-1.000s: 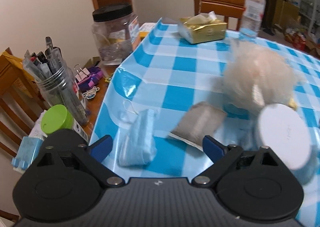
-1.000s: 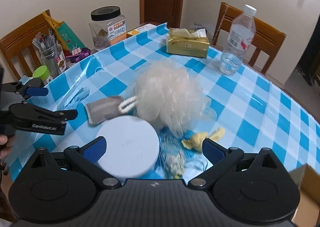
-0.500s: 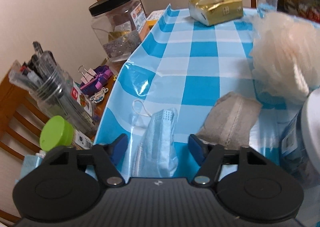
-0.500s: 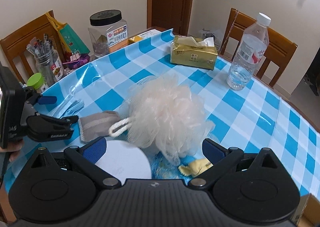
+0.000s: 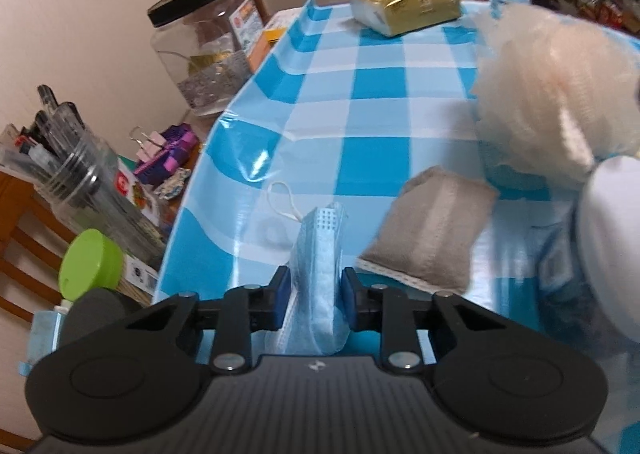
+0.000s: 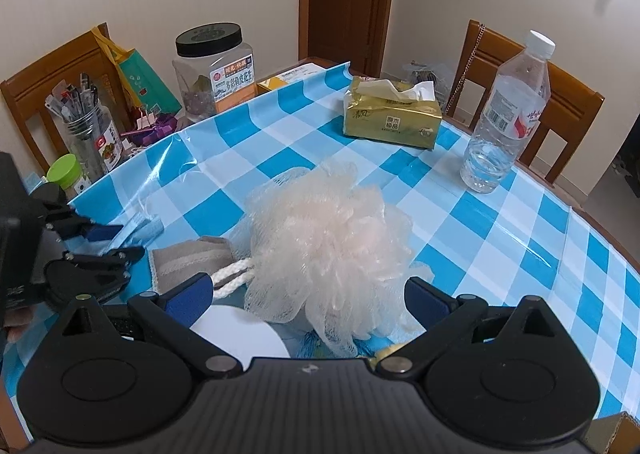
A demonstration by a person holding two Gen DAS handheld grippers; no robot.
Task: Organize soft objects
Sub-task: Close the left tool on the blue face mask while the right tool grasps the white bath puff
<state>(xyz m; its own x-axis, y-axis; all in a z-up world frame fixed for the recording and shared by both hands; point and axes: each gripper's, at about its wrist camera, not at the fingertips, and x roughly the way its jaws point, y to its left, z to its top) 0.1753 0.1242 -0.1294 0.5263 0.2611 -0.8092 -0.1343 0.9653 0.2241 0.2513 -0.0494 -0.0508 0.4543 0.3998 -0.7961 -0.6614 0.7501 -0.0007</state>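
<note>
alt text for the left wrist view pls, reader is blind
The left gripper has its fingers closed around a folded blue face mask on a blue-and-white checked tablecloth. A grey pouch lies just right of it, with a cream mesh bath pouf beyond.

Left wrist view: low, close over desk's point(image 5: 376, 94) left edge, facing far. Right wrist view: higher, set back. Shared: bath pouf point(image 5: 548, 86) point(image 6: 328, 242), tissue pack point(image 5: 404, 6) point(image 6: 392, 114).
</note>
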